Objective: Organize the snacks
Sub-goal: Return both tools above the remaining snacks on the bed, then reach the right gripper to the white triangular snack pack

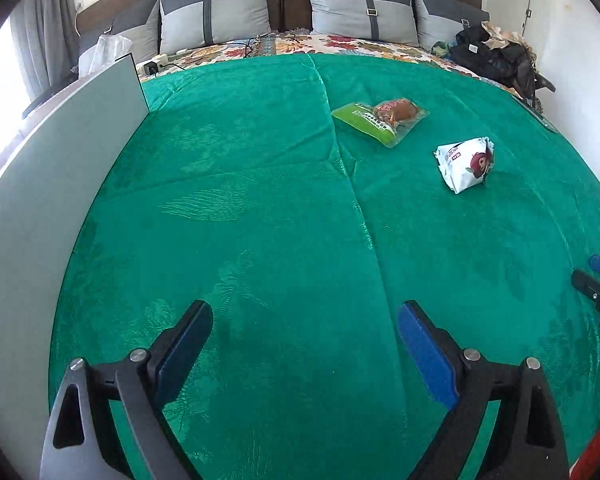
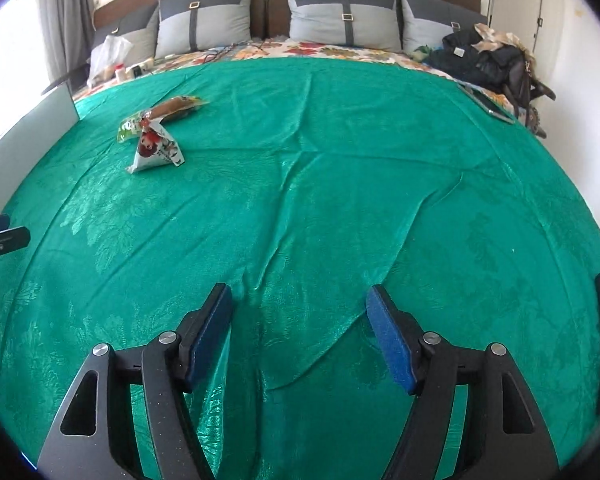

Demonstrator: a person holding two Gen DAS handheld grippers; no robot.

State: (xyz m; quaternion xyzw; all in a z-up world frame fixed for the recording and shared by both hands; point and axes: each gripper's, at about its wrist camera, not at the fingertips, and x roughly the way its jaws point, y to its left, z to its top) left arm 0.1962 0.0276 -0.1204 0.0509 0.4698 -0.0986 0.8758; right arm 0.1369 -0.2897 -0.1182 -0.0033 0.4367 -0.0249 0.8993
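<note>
Upper right in the left wrist view, both snack packets lie untouched on the bed, since left claw and right claw hang released, grasping nothing.

Grey pillows, dark bags, green bedspread.

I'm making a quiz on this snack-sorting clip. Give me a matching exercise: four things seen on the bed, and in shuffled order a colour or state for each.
Things:
1. bedcover
2. nearer snack packet
3. farther snack packet
4. left tool

Descriptions:
A. white wrapper with a red cartoon print
B. open, nothing between its blue pads
C. green wrapper with a clear window on something brown
D. shiny teal, creased down the middle

Pairs: 1-D, 2-A, 3-C, 4-B
</note>
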